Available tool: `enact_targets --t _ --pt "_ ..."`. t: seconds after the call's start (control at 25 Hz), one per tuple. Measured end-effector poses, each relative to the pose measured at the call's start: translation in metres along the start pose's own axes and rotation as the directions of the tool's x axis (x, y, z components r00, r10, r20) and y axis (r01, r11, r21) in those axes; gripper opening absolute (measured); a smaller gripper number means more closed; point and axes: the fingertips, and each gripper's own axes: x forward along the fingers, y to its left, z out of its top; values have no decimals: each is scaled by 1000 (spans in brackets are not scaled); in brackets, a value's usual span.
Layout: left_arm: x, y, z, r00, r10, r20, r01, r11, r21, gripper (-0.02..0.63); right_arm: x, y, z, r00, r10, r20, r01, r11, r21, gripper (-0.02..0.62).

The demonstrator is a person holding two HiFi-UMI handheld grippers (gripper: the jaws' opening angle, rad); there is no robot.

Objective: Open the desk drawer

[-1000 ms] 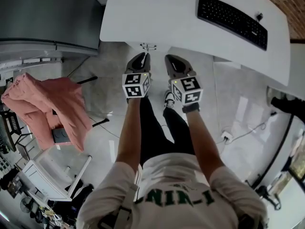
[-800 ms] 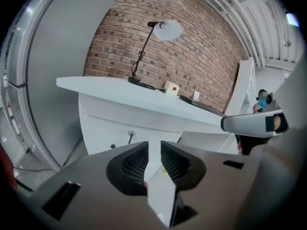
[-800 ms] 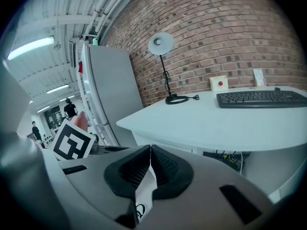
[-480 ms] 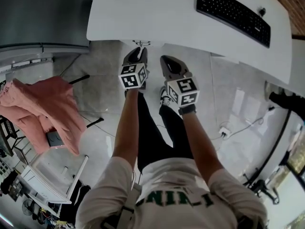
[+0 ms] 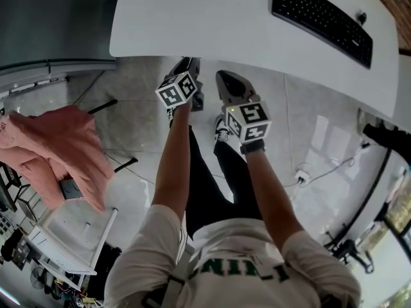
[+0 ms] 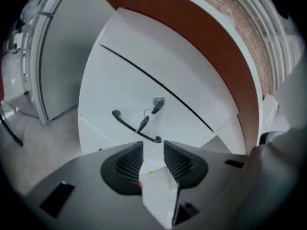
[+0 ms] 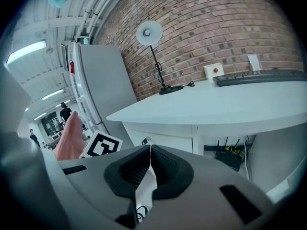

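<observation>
Keys (image 6: 144,122) dangle across the drawer handle (image 6: 125,123) before the opening, empty left claw (image 6: 152,145); right claw (image 7: 150,150) pressed together.

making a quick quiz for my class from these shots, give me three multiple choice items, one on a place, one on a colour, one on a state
1. Where is the key?
A) on the desk top
B) in the lock of the drawer
C) on the floor

2. What colour is the drawer handle?
A) black
B) red
C) white

3. How do the jaws of the right gripper stand?
A) wide apart
B) closed on the handle
C) together, nothing between them

Answers:
B, the left gripper view shows it stuck in the lock beside the handle.
A, it shows dark against the white drawer front.
C, the right gripper view shows the jaws meeting with nothing in them.
</observation>
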Motion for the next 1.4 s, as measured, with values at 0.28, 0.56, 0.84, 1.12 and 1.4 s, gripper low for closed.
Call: enact_targets --t 0.28,0.56,0.84,1.12,1.4 --pt "20 3 2 994 -79 70 93 966 -239 179 1 -15 -8 1000 -19 -20 20 1000 15 5" --pt "32 6 18 963 -146 224 238 850 -470 179 0 -19 -18 999 -21 -32 21 1000 12 5" --pt "35 2 23 916 -214 340 379 743 -552 173 0 -23 -22 999 -24 -34 25 999 33 5" --pt "35 -1 27 883 -246 399 444 714 -541 44 -4 -25 -23 999 -31 -22 33 997 70 5" --pt "37 4 26 876 -203 437 455 646 -613 23 -11 -31 -21 999 -52 -16 53 995 85 5"
